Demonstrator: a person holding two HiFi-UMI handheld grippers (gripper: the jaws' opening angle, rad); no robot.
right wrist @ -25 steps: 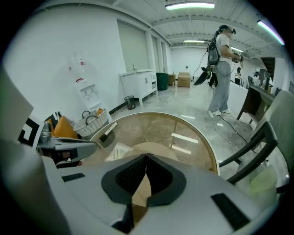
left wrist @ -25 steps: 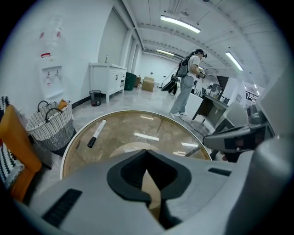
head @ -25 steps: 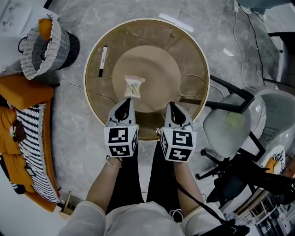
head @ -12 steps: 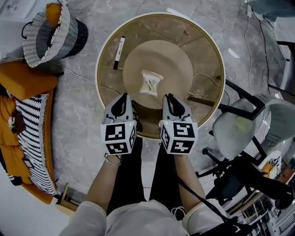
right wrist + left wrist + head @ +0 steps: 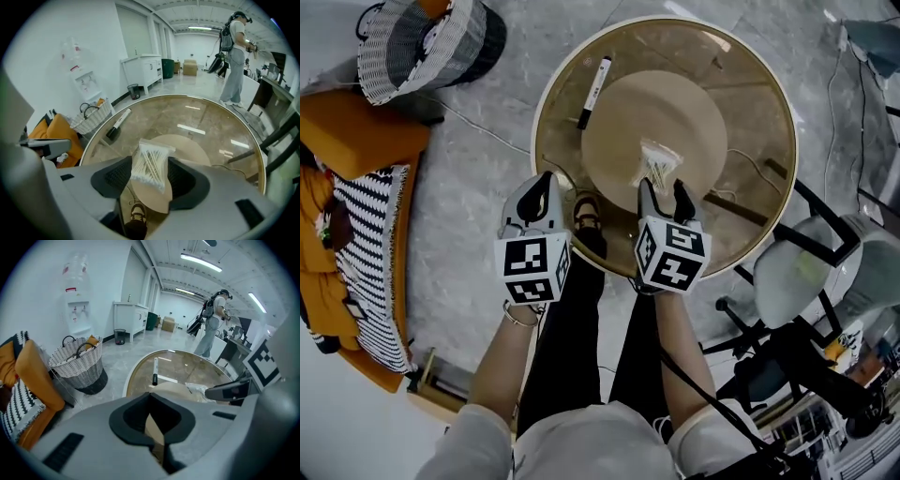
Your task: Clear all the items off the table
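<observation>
Over the round glass worktop (image 5: 750, 103), your right tool (image 5: 663, 187) opening around a crinkly clear bag of cotton swabs (image 5: 656, 164), your left tool (image 5: 546, 180) pressed together at the rim.

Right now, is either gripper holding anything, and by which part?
Nothing is held. The right gripper has its jaws opening around the cotton swab bag, not pressing it; the left gripper is shut and empty.

Swab bag (image 5: 150, 165) between opening jaws
</observation>
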